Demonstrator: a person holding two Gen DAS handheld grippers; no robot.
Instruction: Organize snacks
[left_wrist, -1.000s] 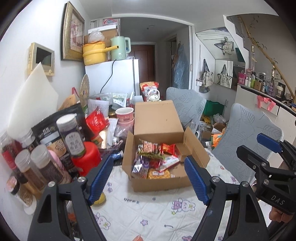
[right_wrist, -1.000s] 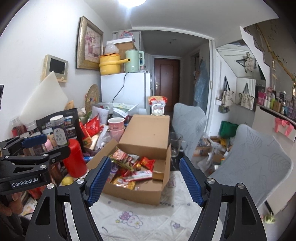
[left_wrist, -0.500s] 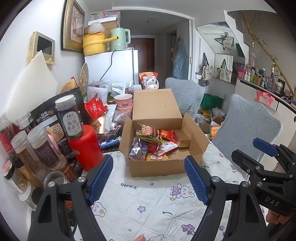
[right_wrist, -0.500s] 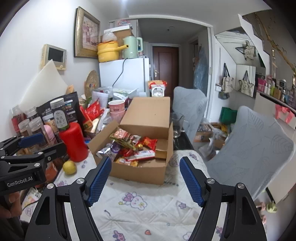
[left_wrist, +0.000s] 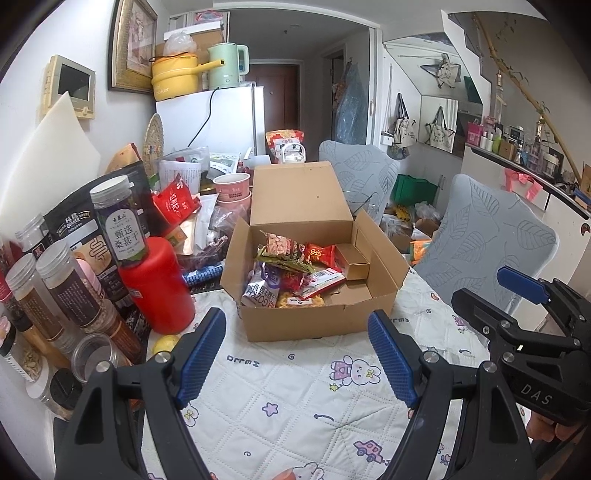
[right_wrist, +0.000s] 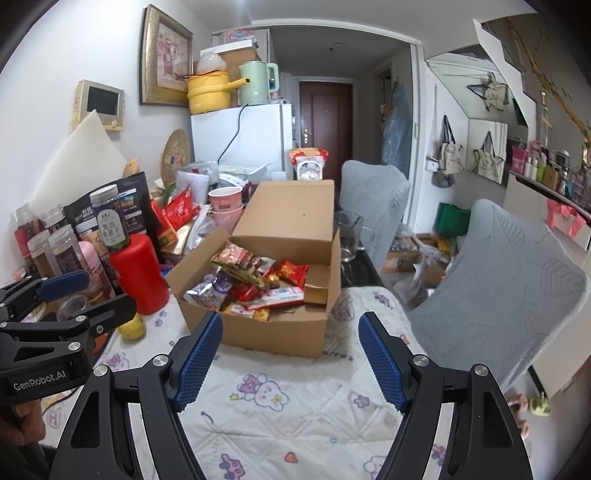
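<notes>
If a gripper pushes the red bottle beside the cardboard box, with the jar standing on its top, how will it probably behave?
The red bottle is tall and upright, so a push high up would likely tip it. The labelled jar balanced on its top would probably fall first. Its smooth, round plastic-looking body may slip between the pads, and once down it could roll toward the cardboard box.

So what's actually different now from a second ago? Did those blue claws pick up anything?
No, nothing was picked up. Both hand-held grippers sank and tipped downward, so more of the quilted table cover shows and the cardboard box sits higher in each view. The left gripper and the right gripper are open and empty, as before. The snacks in the box and the red bottle beside it stayed put.
</notes>
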